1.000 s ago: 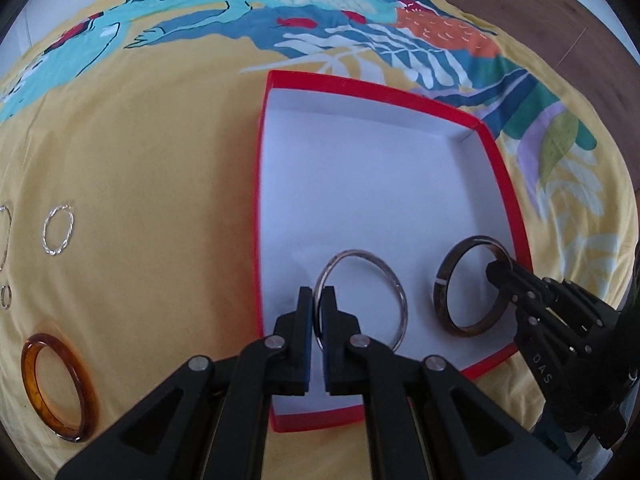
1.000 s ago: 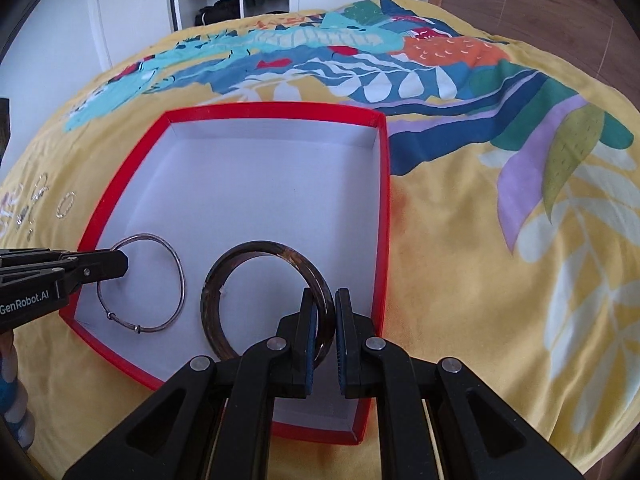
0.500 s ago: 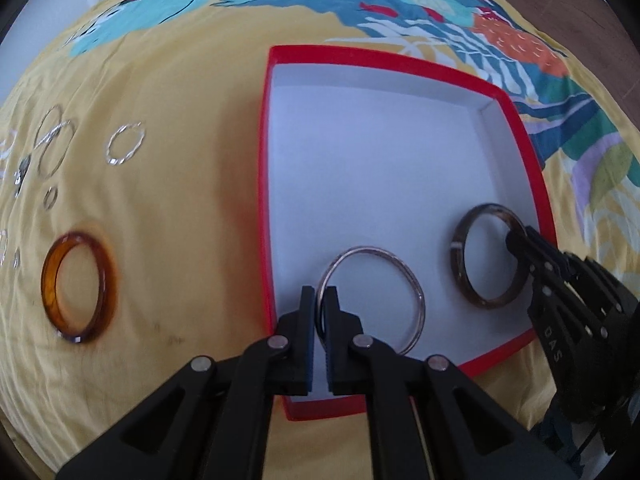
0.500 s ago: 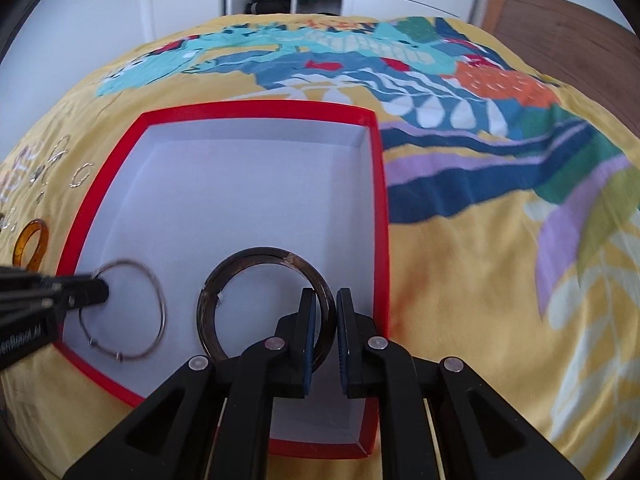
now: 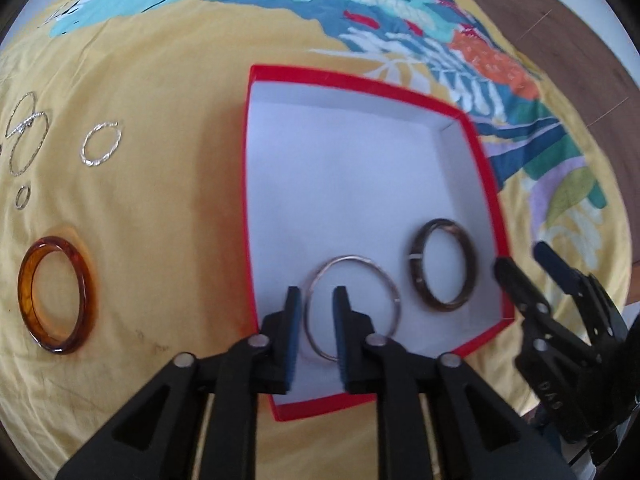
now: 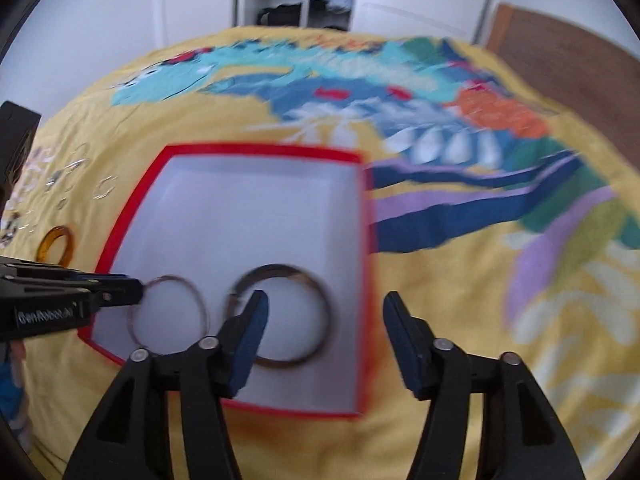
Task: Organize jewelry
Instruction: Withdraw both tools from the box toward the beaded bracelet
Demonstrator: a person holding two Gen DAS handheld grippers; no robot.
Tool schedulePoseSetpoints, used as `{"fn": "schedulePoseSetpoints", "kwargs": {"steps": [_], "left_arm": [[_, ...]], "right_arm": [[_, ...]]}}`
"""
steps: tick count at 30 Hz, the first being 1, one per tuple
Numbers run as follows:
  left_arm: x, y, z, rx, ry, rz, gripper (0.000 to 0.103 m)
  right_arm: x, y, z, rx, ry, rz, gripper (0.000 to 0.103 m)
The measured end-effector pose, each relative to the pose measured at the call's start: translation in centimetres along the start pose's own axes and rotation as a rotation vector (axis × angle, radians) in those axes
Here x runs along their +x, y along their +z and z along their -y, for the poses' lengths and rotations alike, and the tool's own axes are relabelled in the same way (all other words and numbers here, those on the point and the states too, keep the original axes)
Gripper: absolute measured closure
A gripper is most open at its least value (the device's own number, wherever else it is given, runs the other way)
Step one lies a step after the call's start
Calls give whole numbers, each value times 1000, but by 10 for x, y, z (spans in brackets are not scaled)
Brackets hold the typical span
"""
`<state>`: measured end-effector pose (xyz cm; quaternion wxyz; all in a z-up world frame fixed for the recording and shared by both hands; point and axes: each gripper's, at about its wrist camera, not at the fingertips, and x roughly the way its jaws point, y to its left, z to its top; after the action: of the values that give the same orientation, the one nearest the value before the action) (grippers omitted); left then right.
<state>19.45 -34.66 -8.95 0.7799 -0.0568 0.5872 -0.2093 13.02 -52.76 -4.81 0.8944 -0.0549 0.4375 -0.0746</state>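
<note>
Yellow bedspread [image 5: 160, 80] carries the red box [image 5: 256, 160] with both released bangles, while the amber bangle [image 5: 56, 294] waits at frame's left, nearer the narrowly parted left hand-held gripper [image 5: 317, 304]; right hand-held gripper [image 6: 326, 312] gapes wide.

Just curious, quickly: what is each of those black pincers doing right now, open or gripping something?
Left gripper: open, straddling the rim of the thin silver metal bangle, not gripping.
Right gripper: open wide, holding nothing; the dark brown bangle lies in the red box.

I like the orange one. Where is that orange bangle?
In the left wrist view, the amber bangle lies on the yellow bedspread, left of the red box.
</note>
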Motion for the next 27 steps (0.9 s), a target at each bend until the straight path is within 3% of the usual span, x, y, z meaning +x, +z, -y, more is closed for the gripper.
{"fn": "schedulePoseSetpoints", "kwargs": {"steps": [2,12,20,27], "left_arm": [[-8,1,3,14,-9,17,73],[-84,-13,11,122,-13,117,72],[-161,-49,-29,209,117,233,72],[-235,-87,-115,155,234,340,72]], "right_arm": [[-19,-1,13,30,-31,23,40],[-98,-24,54,165,-142,57,37],[-166,-22,18,213,-39,169,38],[-214,-11,-43,196,73,271,41]]}}
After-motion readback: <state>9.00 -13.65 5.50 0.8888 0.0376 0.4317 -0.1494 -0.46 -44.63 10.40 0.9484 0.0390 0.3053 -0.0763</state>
